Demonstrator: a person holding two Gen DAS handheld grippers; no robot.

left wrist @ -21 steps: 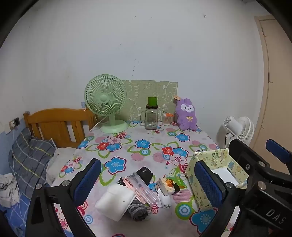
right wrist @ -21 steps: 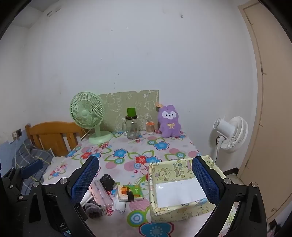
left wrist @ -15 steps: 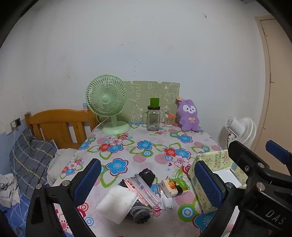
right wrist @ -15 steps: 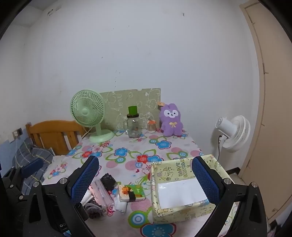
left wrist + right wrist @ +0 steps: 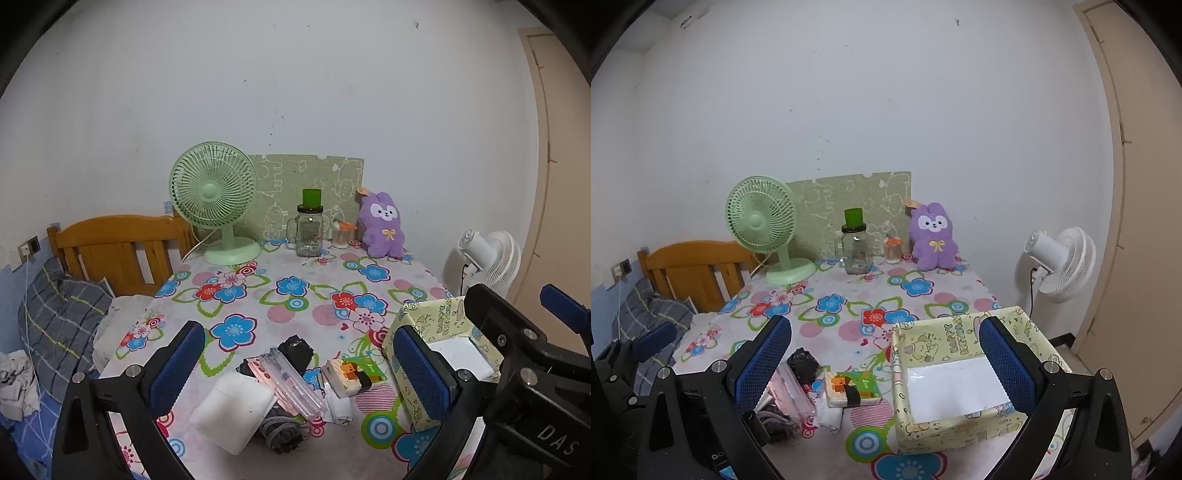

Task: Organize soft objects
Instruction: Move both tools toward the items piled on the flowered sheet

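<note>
Your left gripper (image 5: 299, 365) and right gripper (image 5: 884, 360) hang spread wide, holding nothing, above the worktop's (image 5: 314, 280) clutter beside the yellow box (image 5: 960, 387).

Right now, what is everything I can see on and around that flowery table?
Table: one, floral cloth, centre.
Desk fan: one, green, back left.
Glass jar: one, clear with green cap, back middle.
Plush rabbit: one, purple, back right.
Box: one, yellow patterned, open, front right.
White pad: one, front.
Clear pink case: one, lying over dark cloth items.
Dark sock: one, grey, front edge.
Small carton: one, white, orange and green, beside the box.
Standing fan: one, white, on the floor, right.
Bed headboard: one, wooden, left.
Left tool: open, blue pads.
Right tool: open, blue pads.
</note>
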